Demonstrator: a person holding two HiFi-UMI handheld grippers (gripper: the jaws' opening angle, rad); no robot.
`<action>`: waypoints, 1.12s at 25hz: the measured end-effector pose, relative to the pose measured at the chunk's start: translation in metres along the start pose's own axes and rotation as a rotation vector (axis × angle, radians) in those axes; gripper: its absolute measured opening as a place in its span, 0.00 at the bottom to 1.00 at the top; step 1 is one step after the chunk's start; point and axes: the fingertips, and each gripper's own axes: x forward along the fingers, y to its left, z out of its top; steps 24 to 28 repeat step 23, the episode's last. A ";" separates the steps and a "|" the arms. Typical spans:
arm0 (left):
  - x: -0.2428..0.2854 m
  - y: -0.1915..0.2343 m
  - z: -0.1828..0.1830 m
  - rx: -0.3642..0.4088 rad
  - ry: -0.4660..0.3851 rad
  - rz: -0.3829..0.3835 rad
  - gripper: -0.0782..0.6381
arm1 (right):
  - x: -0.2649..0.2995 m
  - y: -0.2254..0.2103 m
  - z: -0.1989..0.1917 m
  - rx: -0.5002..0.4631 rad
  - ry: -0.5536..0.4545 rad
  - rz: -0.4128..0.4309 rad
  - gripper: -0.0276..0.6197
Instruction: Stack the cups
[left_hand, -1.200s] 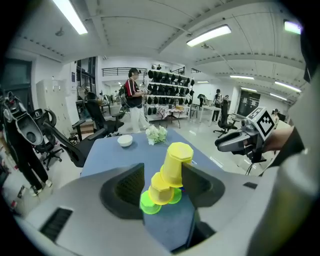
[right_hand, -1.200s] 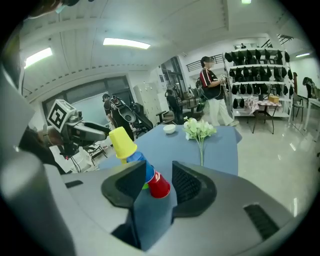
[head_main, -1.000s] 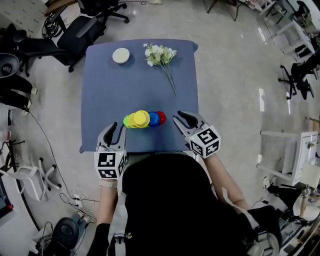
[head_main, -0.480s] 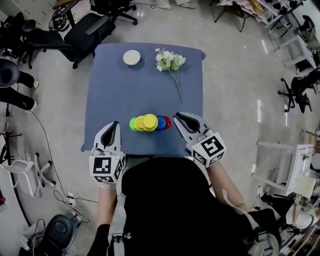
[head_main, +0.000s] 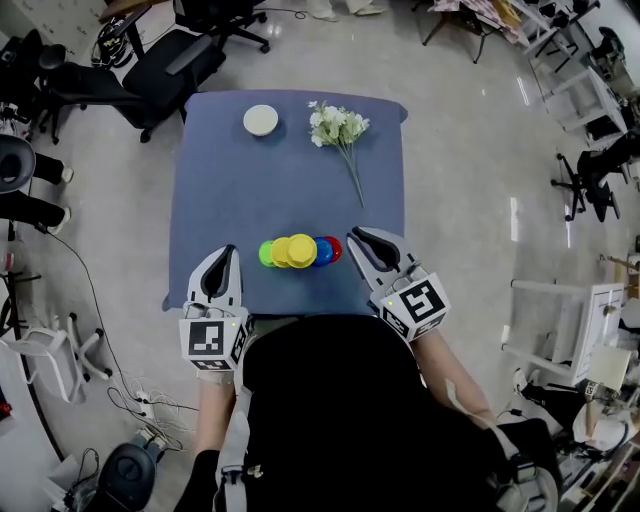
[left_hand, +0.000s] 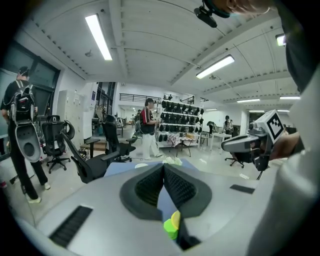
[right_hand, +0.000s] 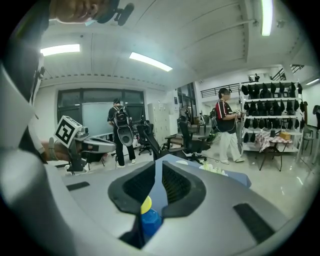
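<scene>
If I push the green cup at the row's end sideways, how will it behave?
The green cup looks small and plastic, so probably light and stiff. It seems to touch the yellow cup beside it, so a push would likely shift its neighbours too. The blue cloth may slow sliding.

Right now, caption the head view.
Left gripper and right gripper, its jaws just closing, both empty, flank cups on a blue table.

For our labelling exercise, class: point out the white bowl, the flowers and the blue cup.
white bowl (head_main: 260, 120), head view, middle of its inside.
flowers (head_main: 338, 124), head view, the white blooms.
blue cup (head_main: 322, 253), head view, its visible top.
</scene>
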 end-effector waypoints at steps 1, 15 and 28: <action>0.001 0.000 0.000 -0.001 -0.002 0.002 0.12 | 0.000 0.000 -0.002 -0.002 0.005 0.000 0.13; 0.003 0.005 -0.005 -0.053 0.011 0.010 0.12 | 0.000 0.006 -0.011 0.003 0.039 0.001 0.13; -0.002 -0.004 -0.011 -0.069 0.033 -0.002 0.12 | -0.006 0.007 -0.017 0.003 0.046 0.009 0.13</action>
